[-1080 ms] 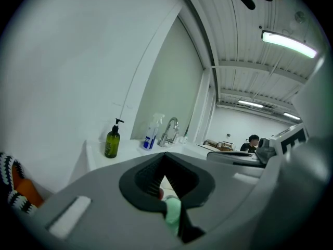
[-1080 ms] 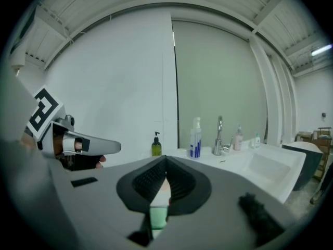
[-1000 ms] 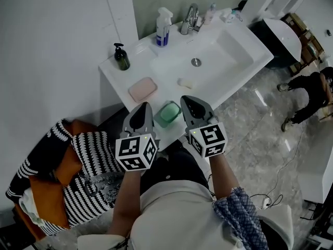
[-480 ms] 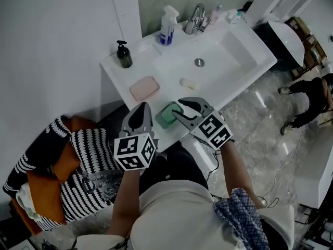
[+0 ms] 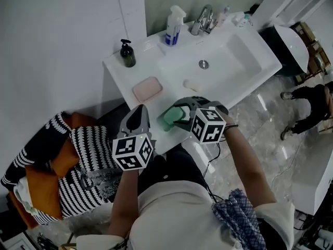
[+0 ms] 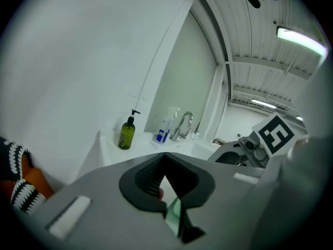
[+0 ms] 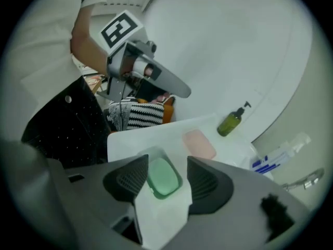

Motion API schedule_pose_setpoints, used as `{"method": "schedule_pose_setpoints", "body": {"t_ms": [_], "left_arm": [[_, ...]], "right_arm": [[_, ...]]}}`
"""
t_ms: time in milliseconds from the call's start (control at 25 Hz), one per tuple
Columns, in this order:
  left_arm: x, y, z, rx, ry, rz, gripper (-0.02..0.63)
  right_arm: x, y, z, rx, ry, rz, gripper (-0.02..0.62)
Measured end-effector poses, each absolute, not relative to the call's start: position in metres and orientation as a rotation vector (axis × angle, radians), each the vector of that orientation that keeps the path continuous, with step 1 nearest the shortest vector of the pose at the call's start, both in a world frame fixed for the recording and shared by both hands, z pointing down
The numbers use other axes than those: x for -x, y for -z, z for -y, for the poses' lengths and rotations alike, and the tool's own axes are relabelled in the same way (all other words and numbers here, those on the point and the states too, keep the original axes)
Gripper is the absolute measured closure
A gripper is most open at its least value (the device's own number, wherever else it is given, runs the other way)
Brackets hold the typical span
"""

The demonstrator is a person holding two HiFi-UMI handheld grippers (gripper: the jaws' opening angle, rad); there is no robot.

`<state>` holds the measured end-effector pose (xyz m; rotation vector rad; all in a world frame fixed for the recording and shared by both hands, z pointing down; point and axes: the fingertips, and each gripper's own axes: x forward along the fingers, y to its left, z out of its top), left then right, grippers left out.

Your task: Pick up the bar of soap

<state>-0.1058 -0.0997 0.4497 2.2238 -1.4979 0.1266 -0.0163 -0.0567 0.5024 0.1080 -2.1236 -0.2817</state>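
Note:
A green bar of soap [image 7: 162,178] lies in a pale green dish [image 5: 167,117] near the front edge of the white sink counter [image 5: 119,72]. My right gripper [image 5: 177,114] hangs just over it, tilted down. Its jaws have just been opening, and in the right gripper view the green soap shows in the gap [image 7: 166,172], untouched. A pink soap box [image 5: 148,89] lies behind it, and a small white bar [image 5: 191,85] rests on the basin's slope. My left gripper [image 5: 139,111] hovers at the counter's front, shut and empty [image 6: 165,155].
At the back of the counter stand a dark green pump bottle [image 5: 127,53], a spray bottle [image 5: 174,26] and the tap [image 5: 203,19]. A striped and orange pile of cloth [image 5: 67,163] lies left of the counter. A person [image 5: 312,98] crouches on the marble floor at right.
My right gripper has rolled over, dropped toward the green dish and gone from shut to open. The left gripper has sunk slightly.

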Motion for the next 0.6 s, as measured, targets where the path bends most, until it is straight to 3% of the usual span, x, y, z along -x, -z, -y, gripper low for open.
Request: {"method": "schedule_pose_setpoints", "body": {"t_ms": [600], "left_arm": [[0.135,-0.455,0.112,-2.138,-0.144,1.611,0.597]], "right_arm": [[0.017,-0.571,0.052,0.3,0.465,1.805,0.359]]}}
